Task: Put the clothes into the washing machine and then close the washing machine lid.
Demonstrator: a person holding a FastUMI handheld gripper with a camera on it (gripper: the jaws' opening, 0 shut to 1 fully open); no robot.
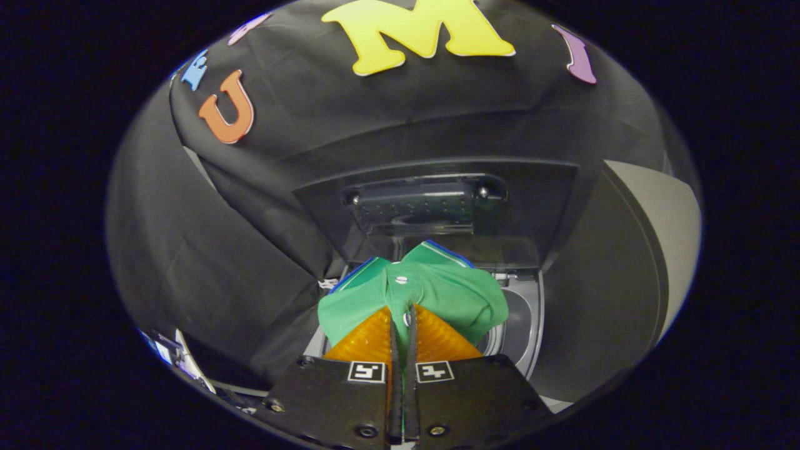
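Grasping the green shirt (pixel 431 290) between both fingers, the hand-held gripper (pixel 403 322) hangs it above the washing machine (pixel 522 325), whose open drum lies at about four o'clock, its raised lid (pixel 431 206) at twelve.

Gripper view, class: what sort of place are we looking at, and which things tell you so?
Probably a mock laundry corner in a draped booth: a top-loading washing machine with its lid raised, a green shirt pinched in the gripper above it, and black cloth behind.
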